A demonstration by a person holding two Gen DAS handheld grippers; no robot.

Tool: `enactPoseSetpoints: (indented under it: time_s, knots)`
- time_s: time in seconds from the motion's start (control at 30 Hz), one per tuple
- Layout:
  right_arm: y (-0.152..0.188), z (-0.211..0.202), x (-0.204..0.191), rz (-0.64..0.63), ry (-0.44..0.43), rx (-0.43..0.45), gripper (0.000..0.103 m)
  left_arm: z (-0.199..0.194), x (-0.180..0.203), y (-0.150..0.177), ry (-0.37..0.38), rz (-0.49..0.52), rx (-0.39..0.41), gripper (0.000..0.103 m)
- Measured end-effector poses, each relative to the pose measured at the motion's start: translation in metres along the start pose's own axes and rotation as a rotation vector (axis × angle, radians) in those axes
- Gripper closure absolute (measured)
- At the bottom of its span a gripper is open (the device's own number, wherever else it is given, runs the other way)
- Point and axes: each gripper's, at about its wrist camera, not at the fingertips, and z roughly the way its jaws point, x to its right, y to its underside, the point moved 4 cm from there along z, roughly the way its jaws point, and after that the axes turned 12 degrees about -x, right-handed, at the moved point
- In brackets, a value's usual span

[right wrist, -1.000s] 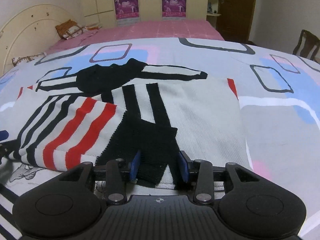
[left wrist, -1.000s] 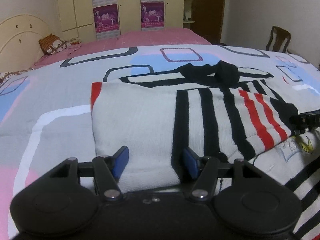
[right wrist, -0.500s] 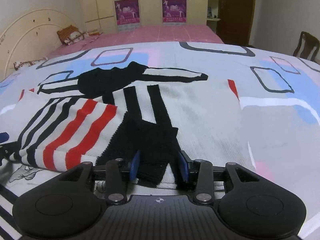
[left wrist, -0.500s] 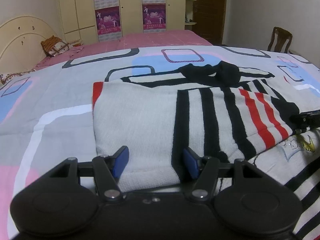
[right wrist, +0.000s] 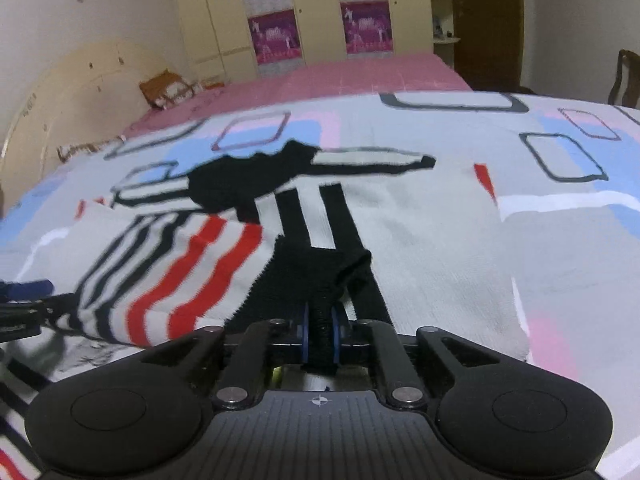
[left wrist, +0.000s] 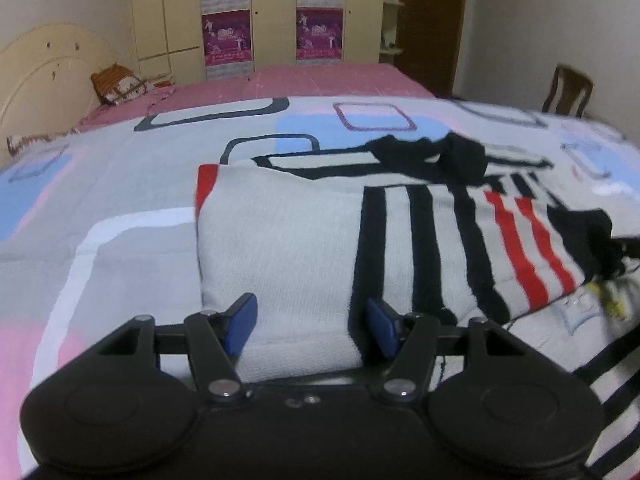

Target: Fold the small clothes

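Since the earlier frame the right gripper [right wrist: 319, 338] has clenched its jaws on the black cuff [right wrist: 320, 280] of the striped sweater [left wrist: 320, 240], so a sleeve fold can begin. The sweater lies flat on the bed [left wrist: 100, 184]. The left gripper [left wrist: 312, 320] sits low and level, jaws spread astride the near hem.

left wrist: low over the bed [left wrist: 120, 240], close behind its fingers [left wrist: 242, 322], facing the wardrobe [left wrist: 272, 12] at frame top | right wrist: same low, close stance, same heading | shared: sweater [left wrist: 304, 240] [right wrist: 420, 232] mid-frame, headboard [right wrist: 80, 88] upper left, chair [left wrist: 568, 90] upper right
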Motion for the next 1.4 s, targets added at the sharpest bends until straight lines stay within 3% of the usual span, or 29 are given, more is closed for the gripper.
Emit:
enactPoseSetpoints:
  time_s: [0.3,0.33,0.37,0.4,0.43,0.47,0.5,0.57,0.8,1.2,1.3,1.4]
  knots:
    - [0.002,0.014,0.002,-0.022,0.011,-0.033,0.092,0.008,0.01,-0.002,-0.066,0.068,-0.05,0.039]
    - [0.001,0.013,0.002,-0.027,0.01,-0.035,0.071,0.008,0.01,-0.002,-0.071,0.066,-0.053,0.038]
    - [0.001,0.009,0.003,-0.024,0.043,-0.035,0.061,0.007,0.01,-0.001,-0.076,0.064,-0.057,0.038]
    - [0.001,0.003,0.004,-0.027,0.072,-0.028,0.03,0.004,0.011,-0.002,-0.085,0.061,-0.067,0.035]
    - [0.004,-0.008,0.005,-0.041,0.052,0.001,0.025,0.001,0.013,-0.002,-0.094,0.058,-0.073,0.027]
    - [0.007,-0.019,0.005,-0.051,0.014,0.017,0.025,-0.005,0.015,-0.001,-0.103,0.059,-0.072,0.019]
    - [0.012,-0.028,0.006,-0.055,-0.004,0.017,0.025,-0.012,0.019,0.002,-0.122,0.065,-0.065,0.0]
    - [0.021,-0.043,0.01,-0.059,-0.007,0.012,0.025,-0.025,0.024,0.011,-0.162,0.074,-0.047,0.0]
    - [0.073,-0.093,0.027,-0.02,-0.072,0.005,0.025,-0.066,0.042,0.056,-0.184,0.078,-0.027,0.0]
    - [0.17,-0.147,0.048,0.043,-0.143,-0.033,0.026,-0.125,0.049,0.15,-0.175,0.024,-0.052,0.01]
    - [0.19,-0.155,0.058,0.09,-0.165,-0.049,0.04,-0.136,0.045,0.173,-0.142,-0.021,-0.071,0.017]
    - [0.208,-0.163,0.071,0.159,-0.2,-0.059,0.04,-0.145,0.035,0.194,-0.102,-0.103,-0.082,0.018]
